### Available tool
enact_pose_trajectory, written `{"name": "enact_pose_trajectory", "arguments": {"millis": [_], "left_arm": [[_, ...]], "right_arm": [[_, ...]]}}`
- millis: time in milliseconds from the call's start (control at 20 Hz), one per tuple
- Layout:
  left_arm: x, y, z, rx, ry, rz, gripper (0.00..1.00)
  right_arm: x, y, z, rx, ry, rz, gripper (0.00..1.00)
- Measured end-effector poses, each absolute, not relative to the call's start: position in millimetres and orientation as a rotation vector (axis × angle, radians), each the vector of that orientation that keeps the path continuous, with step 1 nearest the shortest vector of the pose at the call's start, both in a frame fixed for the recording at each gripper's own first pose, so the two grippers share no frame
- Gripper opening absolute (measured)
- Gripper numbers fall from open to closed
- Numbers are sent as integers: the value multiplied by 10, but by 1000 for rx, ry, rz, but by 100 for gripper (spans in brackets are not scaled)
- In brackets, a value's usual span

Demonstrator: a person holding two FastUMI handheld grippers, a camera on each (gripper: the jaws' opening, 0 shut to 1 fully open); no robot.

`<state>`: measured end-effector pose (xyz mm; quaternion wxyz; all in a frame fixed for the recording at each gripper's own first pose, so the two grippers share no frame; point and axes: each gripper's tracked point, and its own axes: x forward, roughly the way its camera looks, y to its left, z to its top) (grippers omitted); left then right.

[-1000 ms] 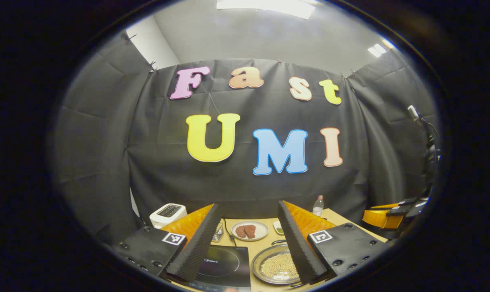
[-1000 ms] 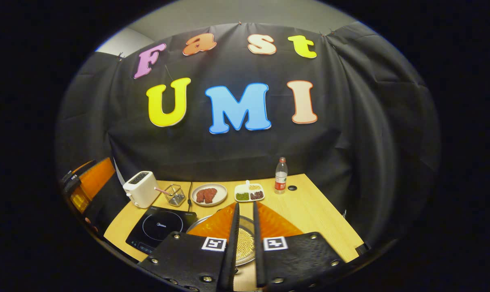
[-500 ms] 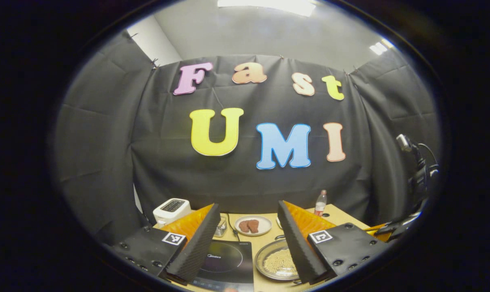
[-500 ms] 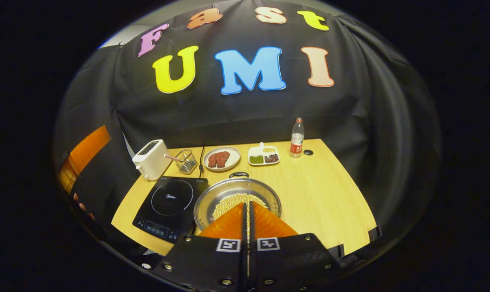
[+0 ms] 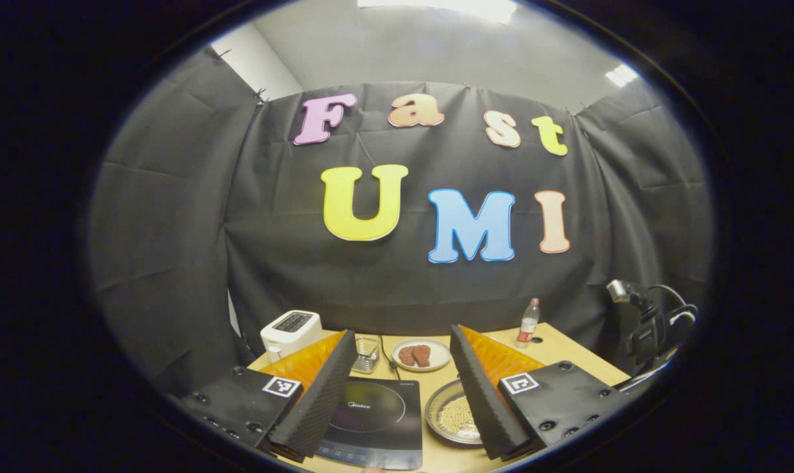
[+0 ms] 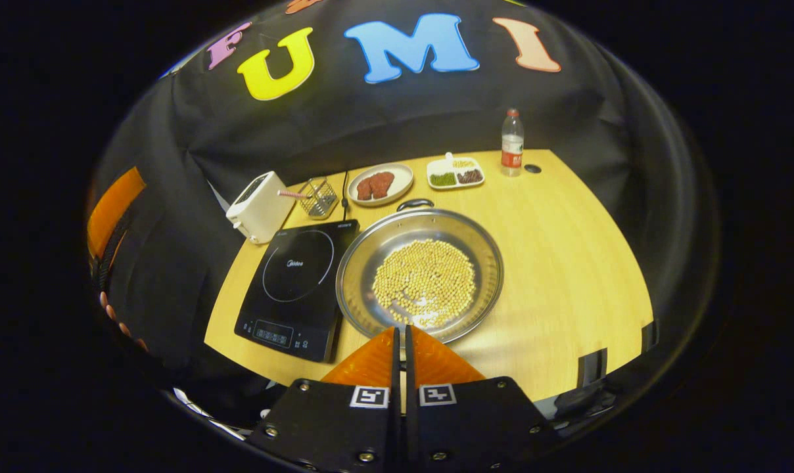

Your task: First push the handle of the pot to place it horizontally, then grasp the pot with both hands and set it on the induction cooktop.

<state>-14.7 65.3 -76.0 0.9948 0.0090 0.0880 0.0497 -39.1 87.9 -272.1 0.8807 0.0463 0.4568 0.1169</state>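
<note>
The pot [image 6: 420, 274] is a wide, shallow, silver metal pan with a flat rim. Its floor carries a round layer of small yellow beans [image 6: 424, 282]. One dark loop handle [image 6: 415, 203] shows at the far rim; whether a second handle sits at the near rim cannot be determined, as the fingers cover that edge. The pot rests on the wooden counter [image 6: 568, 263], immediately right of the induction cooktop [image 6: 298, 282] and touching or almost touching its edge.

The induction cooktop is a black glass slab with a ring mark and a control strip on its near side. Behind it stand a white toaster [image 6: 260, 206] and a small wire basket [image 6: 318, 197]. Behind the pot lie a plate of red meat slices [image 6: 379, 184] and a white divided dish [image 6: 455, 173] with green and dark contents. A clear bottle [image 6: 512, 142] stands upright at the far right corner.

The right hand-held gripper [image 6: 401, 341] has its fingers pressed together, holding nothing, tips just over the pot's near rim.

The left hand-held gripper [image 5: 400, 368] is spread wide and empty, raised above the counter's near edge. Between its fingers appear the induction cooktop [image 5: 374, 420] and part of the pot [image 5: 453, 420].
</note>
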Motion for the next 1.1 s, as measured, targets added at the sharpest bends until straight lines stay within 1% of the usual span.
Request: {"name": "enact_pose_trajectory", "arguments": {"millis": [100,150,400,450,550,750,800,850,1000,1100], "left_arm": [[-165,727,-839,34,192,111,99],[-164,769,-869,38,201,119,92],[-191,937,-863,25,205,148,92],[-191,960,-837,26,203,152,95],[-190,989,-826,30,202,160,92],[-215,1092,-826,40,209,182,92],[-232,1117,-843,48,216,187,99],[-254,1143,-865,56,223,192,99],[-299,1236,-907,70,243,207,92],[-318,1273,-932,69,260,211,93]], "right_arm": [[-440,975,-2887,110,998,264,3],[-459,1022,-2945,123,1022,273,3],[-507,1215,-3217,163,1097,299,3],[-510,1235,-3259,167,1111,302,3],[-516,1304,-3321,192,1131,313,3],[-518,1378,-3524,202,1179,314,3],[-514,1393,-3588,203,1189,311,3],[-499,1408,-3642,204,1199,307,3],[-471,1438,-3783,209,1219,292,3],[-430,1459,-3863,229,1231,288,3]]}}
